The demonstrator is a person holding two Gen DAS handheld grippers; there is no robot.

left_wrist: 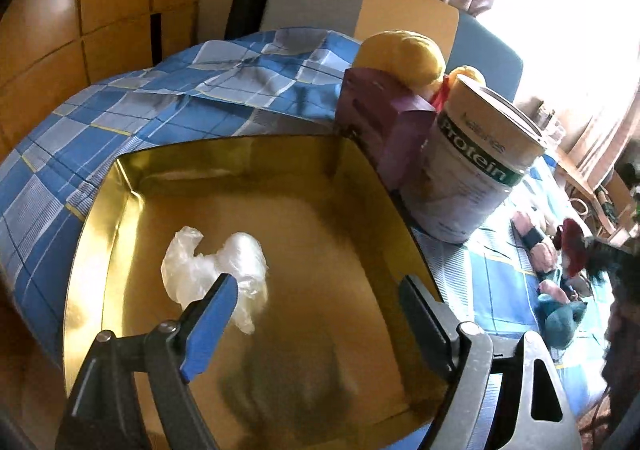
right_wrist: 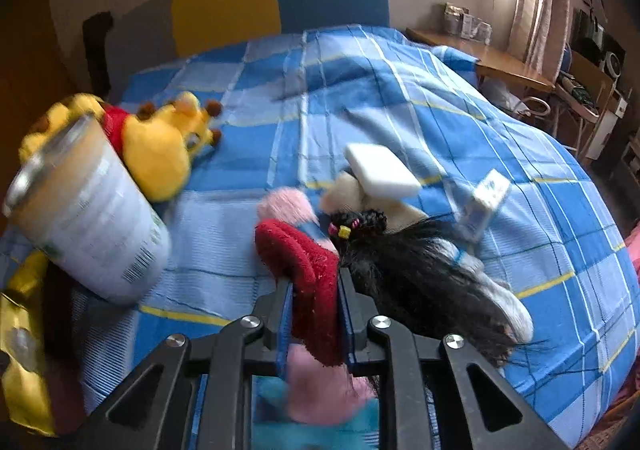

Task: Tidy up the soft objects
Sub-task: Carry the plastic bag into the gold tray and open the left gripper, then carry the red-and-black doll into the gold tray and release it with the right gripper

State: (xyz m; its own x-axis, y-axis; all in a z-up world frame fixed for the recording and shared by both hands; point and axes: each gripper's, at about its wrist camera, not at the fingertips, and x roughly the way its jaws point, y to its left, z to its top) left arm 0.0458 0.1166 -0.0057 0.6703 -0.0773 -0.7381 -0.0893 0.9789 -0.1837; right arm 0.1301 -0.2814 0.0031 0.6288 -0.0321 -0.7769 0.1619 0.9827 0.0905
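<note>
R gripper (right_wrist: 314, 300) is clamped on a doll (right_wrist: 316, 282) w/ red hat, pink body and black hair, held just above the bed (right_wrist: 400, 97). Beyond it, a white block (right_wrist: 380, 169) lies mid-bed; a yellow giraffe plush (right_wrist: 168, 137) lies toward the bed's left edge, touching a protein can (right_wrist: 88, 226). L gripper (left_wrist: 316, 290) hangs wide open, holding nothing, over a gold tin box (left_wrist: 320, 209). A crumpled plastic bag (left_wrist: 212, 270) lies inside, near the box's left wall. A purple carton (left_wrist: 384, 121) stands at its far right corner.
</note>
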